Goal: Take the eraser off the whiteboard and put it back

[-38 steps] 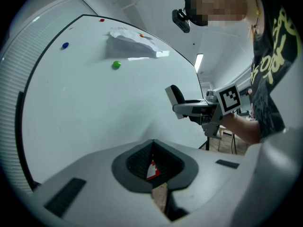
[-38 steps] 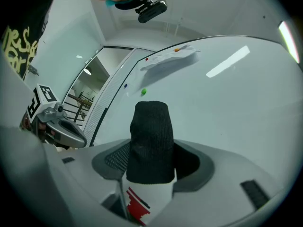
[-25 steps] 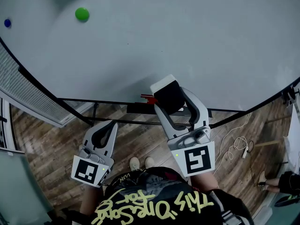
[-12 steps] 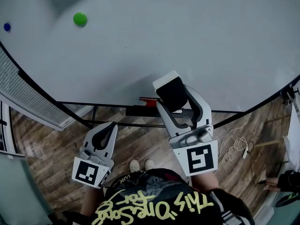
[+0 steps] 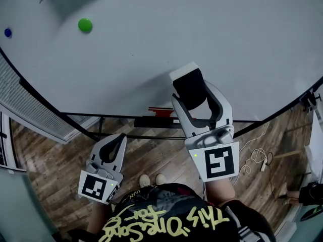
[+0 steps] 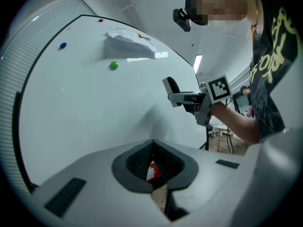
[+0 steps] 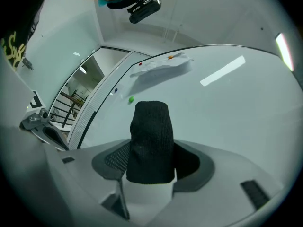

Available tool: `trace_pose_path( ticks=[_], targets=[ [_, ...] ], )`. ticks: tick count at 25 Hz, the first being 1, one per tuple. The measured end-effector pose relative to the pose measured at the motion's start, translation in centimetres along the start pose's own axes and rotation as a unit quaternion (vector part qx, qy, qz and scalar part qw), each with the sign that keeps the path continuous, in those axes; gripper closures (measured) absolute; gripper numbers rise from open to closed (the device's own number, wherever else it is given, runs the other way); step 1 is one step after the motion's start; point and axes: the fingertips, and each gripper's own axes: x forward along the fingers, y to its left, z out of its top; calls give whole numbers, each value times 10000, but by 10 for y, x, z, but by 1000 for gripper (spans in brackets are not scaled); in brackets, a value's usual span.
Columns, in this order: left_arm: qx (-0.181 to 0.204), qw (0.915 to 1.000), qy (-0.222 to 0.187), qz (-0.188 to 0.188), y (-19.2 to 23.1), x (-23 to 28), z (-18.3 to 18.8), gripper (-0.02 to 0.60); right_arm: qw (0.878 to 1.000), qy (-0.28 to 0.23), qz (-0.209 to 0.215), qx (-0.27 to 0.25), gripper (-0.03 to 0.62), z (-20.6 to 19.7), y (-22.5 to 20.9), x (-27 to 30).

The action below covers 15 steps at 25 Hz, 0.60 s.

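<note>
"Head view first: what is the left gripper [image 5: 117, 138] doing?"
"Hanging low, jaws pressed together on nothing, likely idling out of the way."
"And the right gripper [image 5: 198, 101]?"
"It is clamping the eraser [image 5: 189, 86], lifting it close against the whiteboard [image 5: 227, 29], probably to set it back."

Dark wood-plank floor [image 5: 60, 155], ribbed grey panel [image 5: 25, 102] at left

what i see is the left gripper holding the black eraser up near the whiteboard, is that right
Not the left: it is the right gripper that holds the black eraser up near the whiteboard, as the right gripper view shows. The left gripper holds nothing.
</note>
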Motion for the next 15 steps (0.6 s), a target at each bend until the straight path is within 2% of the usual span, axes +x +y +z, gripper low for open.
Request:
trace_pose_path(
  ticks=[15],
  targets=[
    [-24,10000,53,67,1,-4,-2,574,9994,-30,-281,-192,332,7,-21,19]
  ],
)
